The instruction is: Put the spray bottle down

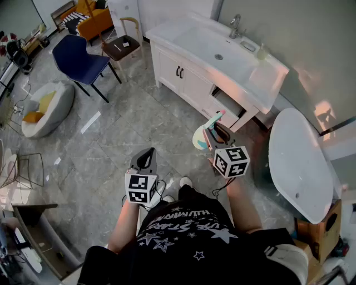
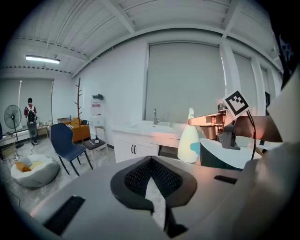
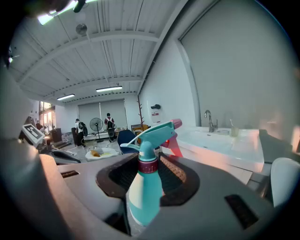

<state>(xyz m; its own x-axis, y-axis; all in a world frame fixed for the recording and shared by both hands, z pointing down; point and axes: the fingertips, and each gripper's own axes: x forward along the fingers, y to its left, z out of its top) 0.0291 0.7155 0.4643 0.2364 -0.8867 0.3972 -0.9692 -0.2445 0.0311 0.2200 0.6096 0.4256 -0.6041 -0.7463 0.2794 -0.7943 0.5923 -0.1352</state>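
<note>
Head view. Looks down on two grippers held over a grey tile floor [image 1: 128,122]. Holds one spray bottle [image 1: 201,138] in the right gripper [image 1: 213,133], up in the air and clear of the floor, near one white sink cabinet [image 1: 189,78] with one drawer [image 1: 227,103] pulled out. Carries nothing in the left gripper [image 1: 146,160], jaws drawn to a point. Takes in one faucet [image 1: 236,25] on the cabinet top, one white bathtub [image 1: 300,161] at the right, and two chairs: one blue chair [image 1: 80,58] and one wooden chair [image 1: 123,43] with a brown seat. Adds one beanbag [image 1: 47,106] and one orange sofa [image 1: 92,16] farther off.

Left gripper view. Shows the jaw tips together with nothing between them, only a sliver of floor behind the tips. Catches the spray bottle [image 2: 190,140] at the right, upright, pinched in the right gripper, in front of the sink cabinet. Counts one blue chair, one beanbag, one fan [image 2: 11,117] and one person [image 2: 30,110] far off at the left.

Right gripper view. Finds both jaws pressed on the spray bottle's body, one on each side, held apart by its width. Shows the bottle about upright, with one teal spray head, one pink nozzle tip and one dark red collar. Counts two people and one fan far back in the room, and one faucet over the sink at the right.
</note>
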